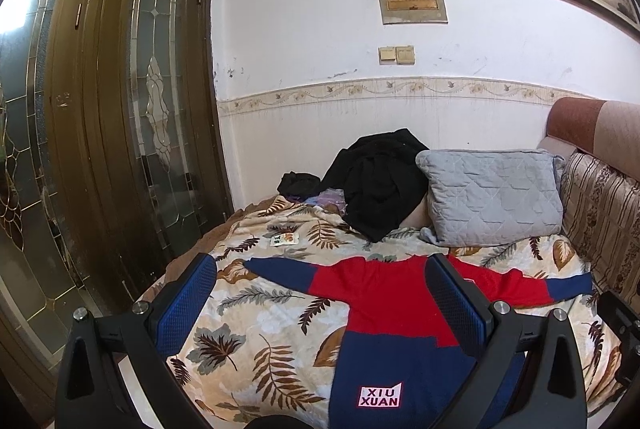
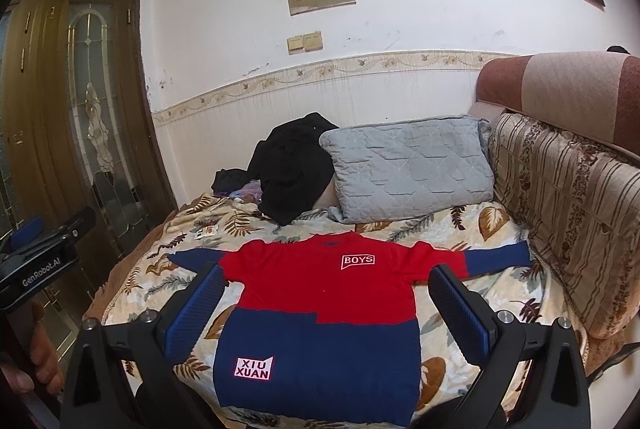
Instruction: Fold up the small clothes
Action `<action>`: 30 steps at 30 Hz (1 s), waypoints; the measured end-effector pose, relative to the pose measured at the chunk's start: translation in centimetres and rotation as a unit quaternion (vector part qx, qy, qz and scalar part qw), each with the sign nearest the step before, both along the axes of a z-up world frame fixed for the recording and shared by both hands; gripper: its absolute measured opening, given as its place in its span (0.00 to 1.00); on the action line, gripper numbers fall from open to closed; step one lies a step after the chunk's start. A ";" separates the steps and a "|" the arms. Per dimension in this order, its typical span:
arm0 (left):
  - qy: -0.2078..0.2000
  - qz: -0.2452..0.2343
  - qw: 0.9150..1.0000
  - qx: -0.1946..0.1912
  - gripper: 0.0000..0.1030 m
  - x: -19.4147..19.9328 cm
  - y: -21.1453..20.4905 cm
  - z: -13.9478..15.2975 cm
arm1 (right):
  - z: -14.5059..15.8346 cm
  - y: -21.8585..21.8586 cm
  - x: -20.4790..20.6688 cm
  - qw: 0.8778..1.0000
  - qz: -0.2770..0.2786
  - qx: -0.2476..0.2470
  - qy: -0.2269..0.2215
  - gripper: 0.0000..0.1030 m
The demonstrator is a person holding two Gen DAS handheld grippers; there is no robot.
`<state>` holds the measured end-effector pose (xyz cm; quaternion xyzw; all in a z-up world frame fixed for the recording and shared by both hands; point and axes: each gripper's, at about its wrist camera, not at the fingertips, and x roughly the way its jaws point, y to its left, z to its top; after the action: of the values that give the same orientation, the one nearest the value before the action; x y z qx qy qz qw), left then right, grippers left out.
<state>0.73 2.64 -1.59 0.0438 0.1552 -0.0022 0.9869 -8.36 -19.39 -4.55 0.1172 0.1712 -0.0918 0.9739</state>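
A small red and navy sweater (image 2: 320,293) lies flat, front up, on the leaf-print blanket (image 2: 448,229), both sleeves spread sideways. It has "BOYS" and "XIU XUAN" patches. It also shows in the left wrist view (image 1: 384,301). My right gripper (image 2: 326,281) is open and empty, held above the sweater's body near the hem. My left gripper (image 1: 320,269) is open and empty, above the sweater's left side and the blanket. The left gripper's body shows at the left edge of the right wrist view (image 2: 44,261).
A grey quilted pillow (image 2: 408,169) and a heap of black clothes (image 2: 292,165) lie at the far end of the bed. A striped padded backrest (image 2: 568,213) runs along the right. A brown glass-paned wardrobe (image 1: 120,109) stands to the left. A small packet (image 1: 285,239) lies on the blanket.
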 end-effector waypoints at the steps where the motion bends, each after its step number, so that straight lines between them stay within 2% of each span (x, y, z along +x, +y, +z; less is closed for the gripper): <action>1: -0.001 0.001 1.000 0.000 1.00 0.1 0.0 0.0 | -0.1 0.0 0.2 1.000 0.002 0.002 0.002 1.00; 11: 0.008 0.001 1.000 0.010 1.00 1.3 -1.0 -0.7 | -1.0 -0.5 0.8 1.000 -0.005 0.007 0.006 1.00; 23: 0.053 0.001 0.998 0.024 1.00 6.5 -3.1 -3.7 | -3.5 -4.8 4.1 0.998 -0.034 0.034 0.036 1.00; 27: 0.114 -0.027 0.993 0.012 1.00 11.4 -4.8 -6.9 | -5.8 -9.3 6.1 0.995 -0.040 0.079 0.040 1.00; 30: 0.200 -0.043 0.979 0.013 1.00 17.4 -7.1 -12.4 | -9.4 -15.7 7.6 0.985 -0.034 0.167 0.019 1.00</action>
<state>18.17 -4.45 -13.95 0.0620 0.3476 -0.0517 0.9342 -0.72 -35.05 -13.99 0.2821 0.1984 -0.0969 0.9336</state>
